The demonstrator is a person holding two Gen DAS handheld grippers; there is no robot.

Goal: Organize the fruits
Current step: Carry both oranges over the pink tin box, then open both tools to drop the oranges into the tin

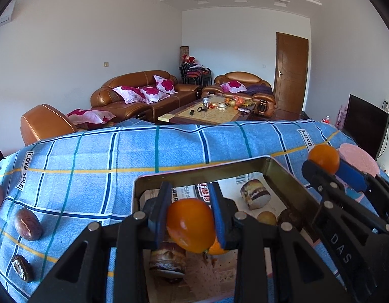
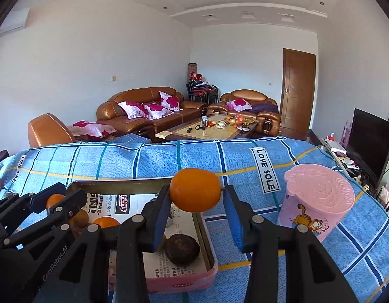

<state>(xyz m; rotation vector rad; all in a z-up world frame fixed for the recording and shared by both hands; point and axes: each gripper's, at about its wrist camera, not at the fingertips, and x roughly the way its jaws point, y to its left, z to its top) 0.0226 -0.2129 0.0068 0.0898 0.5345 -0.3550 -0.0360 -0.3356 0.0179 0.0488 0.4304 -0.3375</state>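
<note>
My left gripper (image 1: 188,223) pinching orange fruit (image 1: 190,224) over tin tray (image 1: 290,176), 6 o'clock. My right gripper (image 2: 197,214) at 6 o'clock, second orange fruit (image 2: 195,189) between blue pads (image 2: 233,217), right pad apart. Pink cup (image 2: 318,202) at 4 o'clock.

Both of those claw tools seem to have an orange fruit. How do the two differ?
The left gripper clamps its orange fruit snugly between both jaws, above the tin tray. The right gripper stands wider: its orange fruit touches the left jaw, with a small gap at the right one, past the tray's rim. Both fruits are small, smooth and oval.
</note>
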